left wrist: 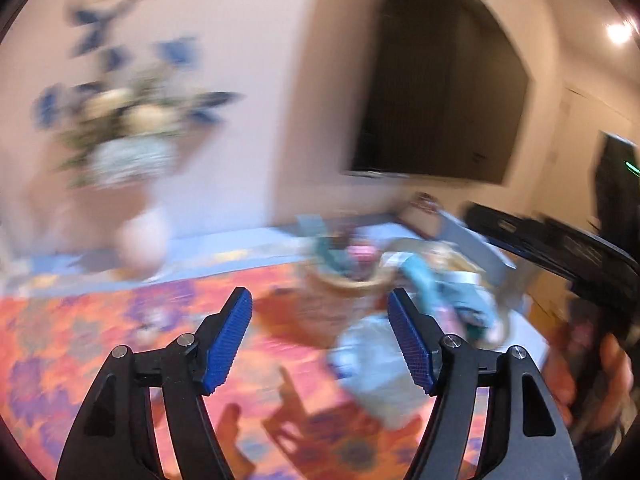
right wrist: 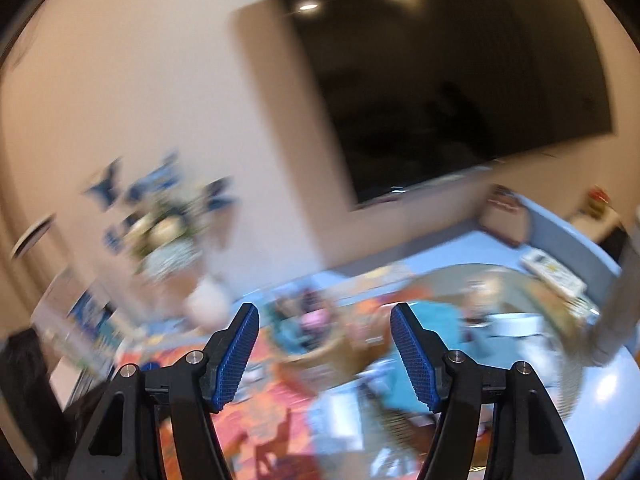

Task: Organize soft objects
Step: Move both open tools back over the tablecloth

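Above one orange patterned cloth (left wrist: 100, 340), two grippers, left (left wrist: 320, 312) and right (right wrist: 324, 328), fingers apart, empty.

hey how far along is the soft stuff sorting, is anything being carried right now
Done: some soft items, teal and pink, already sit in the woven basket. In hand: nothing; the left tool and right tool are both open and empty. Left: a pale blue cloth still lies loose on the orange patterned tablecloth. Blur hides finer detail.

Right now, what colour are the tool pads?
Blue, ribbed pads on black arms; clearest in the left wrist view.
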